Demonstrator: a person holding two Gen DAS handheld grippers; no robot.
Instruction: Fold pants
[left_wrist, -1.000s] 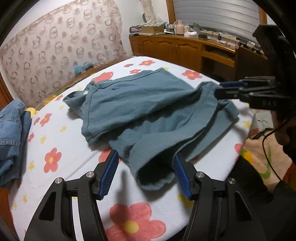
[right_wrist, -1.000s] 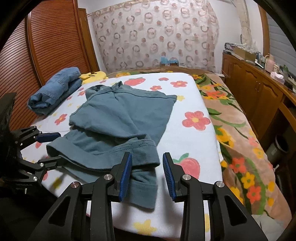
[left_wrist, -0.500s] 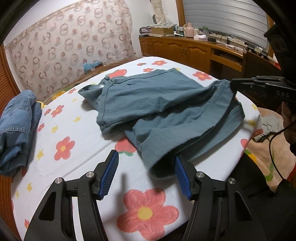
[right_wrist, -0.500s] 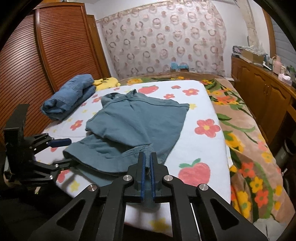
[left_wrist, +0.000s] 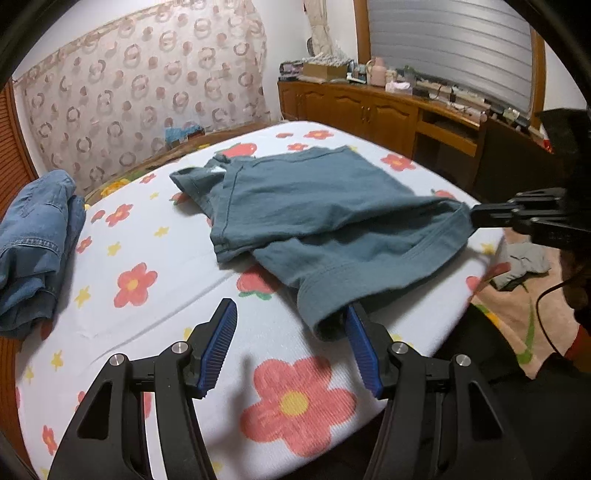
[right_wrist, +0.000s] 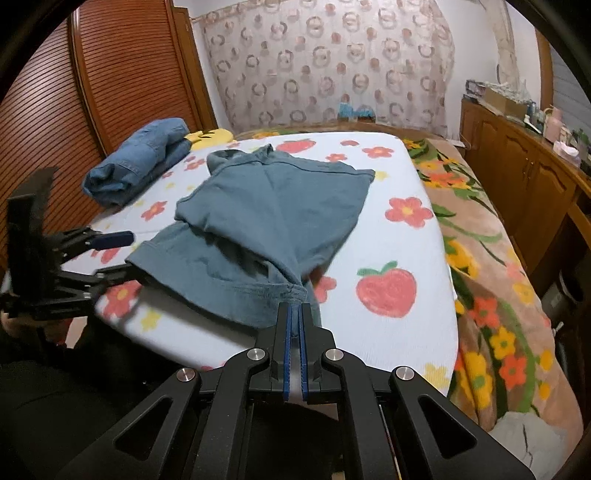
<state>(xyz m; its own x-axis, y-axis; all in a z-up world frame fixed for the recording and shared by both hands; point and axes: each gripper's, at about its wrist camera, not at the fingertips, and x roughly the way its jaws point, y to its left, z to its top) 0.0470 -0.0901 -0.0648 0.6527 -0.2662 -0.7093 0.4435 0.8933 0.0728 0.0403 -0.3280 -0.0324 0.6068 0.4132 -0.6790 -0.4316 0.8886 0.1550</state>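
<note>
Teal pants lie rumpled on the flowered white sheet of a bed. My left gripper is open over the near edge. One leg hem rests against the inner side of its right finger, and nothing is pinched. In the right wrist view my right gripper is shut on the other hem corner of the pants, and the cloth bunches at its tips. The left gripper shows there at the left, open, its lower finger at the pants' hem. The right gripper also appears at the right of the left wrist view.
Folded blue jeans lie at the bed's left side, with a yellow item behind them. A flowered blanket hangs over the right edge. Wooden cabinets line the right wall, and a slatted wardrobe stands at the left.
The right gripper closed on the pants' hem corner, and the cloth now runs taut to it. Both grippers drew back toward the near edge, and the pants' hem came with them.
</note>
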